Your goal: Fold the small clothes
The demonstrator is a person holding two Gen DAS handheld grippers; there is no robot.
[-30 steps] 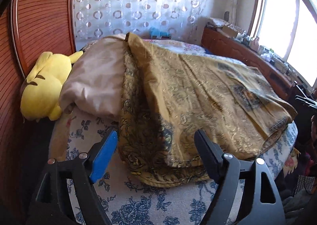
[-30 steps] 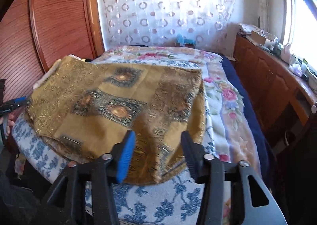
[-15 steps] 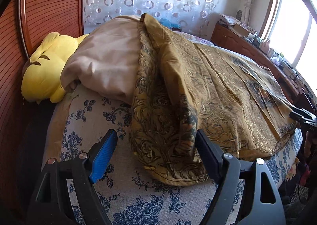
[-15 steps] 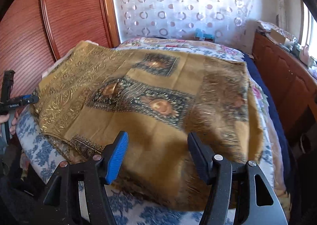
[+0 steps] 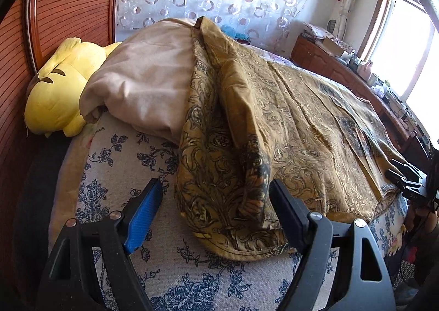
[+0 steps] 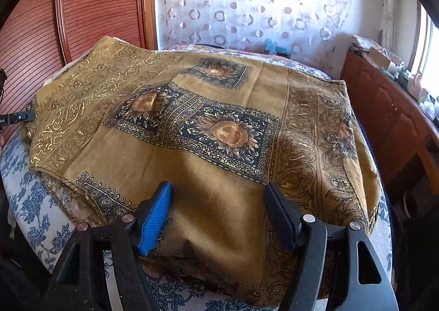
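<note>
Paisley-printed golden cloth (image 6: 219, 130), softly rumpled

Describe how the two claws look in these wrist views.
Both match: the left claw and right claw have black plastic frames with silver rivets, triangular cutouts, one ribbed blue pad and one black pad. No sleeves visible.

Small items on the sideboard (image 5: 365, 69) — too tiny to identify.
</note>
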